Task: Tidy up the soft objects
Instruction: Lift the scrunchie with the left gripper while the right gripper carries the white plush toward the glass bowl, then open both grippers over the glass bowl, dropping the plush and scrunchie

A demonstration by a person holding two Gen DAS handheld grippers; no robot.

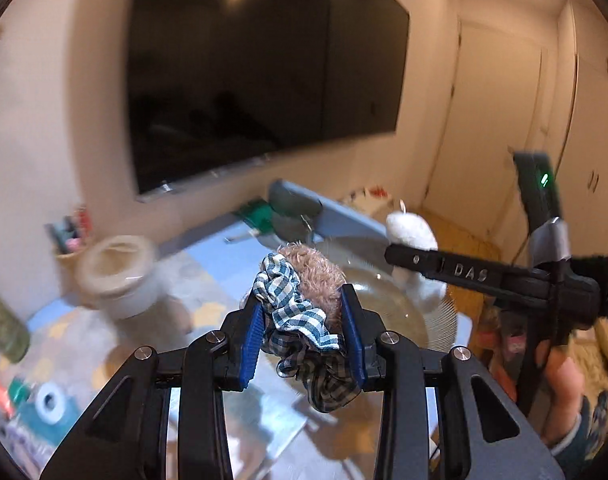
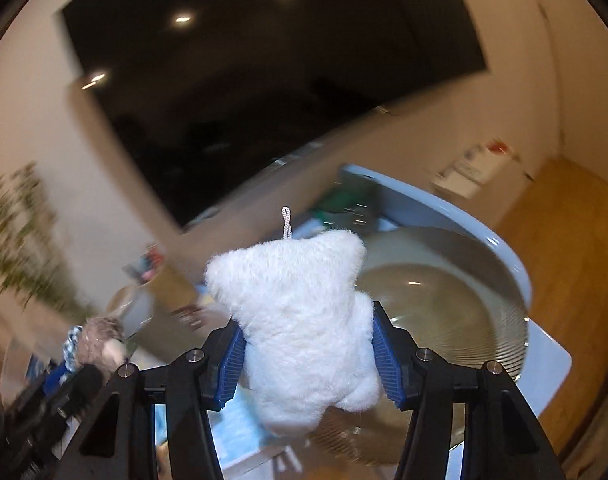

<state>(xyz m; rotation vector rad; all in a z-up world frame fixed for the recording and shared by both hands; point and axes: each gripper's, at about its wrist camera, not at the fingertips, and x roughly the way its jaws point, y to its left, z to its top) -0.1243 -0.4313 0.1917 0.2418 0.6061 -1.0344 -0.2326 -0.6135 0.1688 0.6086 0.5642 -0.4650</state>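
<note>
Cream walls and a large dark television (image 1: 264, 80) fill the background of both wrist views, ceiling lights reflected in its screen; pale cupboard doors (image 1: 503, 128) stand at the right of the left wrist view, and a blurred green plant (image 2: 16, 232) at the left of the right wrist view. Below the screen lies a cluttered low table (image 1: 208, 240) with a blue-and-grey patterned top; on it sit a white ceramic pot (image 1: 118, 276), a small holder of pens (image 1: 70, 236) just behind the pot, and a wide clear glass bowl (image 2: 463, 292) with a ribbed rim; a wooden floor (image 2: 575, 264) shows beyond the table's right edge.

The left gripper (image 1: 304, 320) is raised above the table, its blue pads clamped on a brown furry plush toy (image 1: 315, 272) wearing a blue-and-white checked cloth (image 1: 292, 304); the cloth bunches between the pads and hangs down below them; the toy sits in front of the bowl's near rim in that view.

The right gripper (image 2: 307, 344) is closed on a white plush bear (image 2: 304, 320), seen from behind, its blue pads pressing its sides; a thin white hanging loop (image 2: 286, 222) stands up from its head; the bear is held in the air, the glass bowl behind it and to its right. Both views are smeared by motion blur.
</note>
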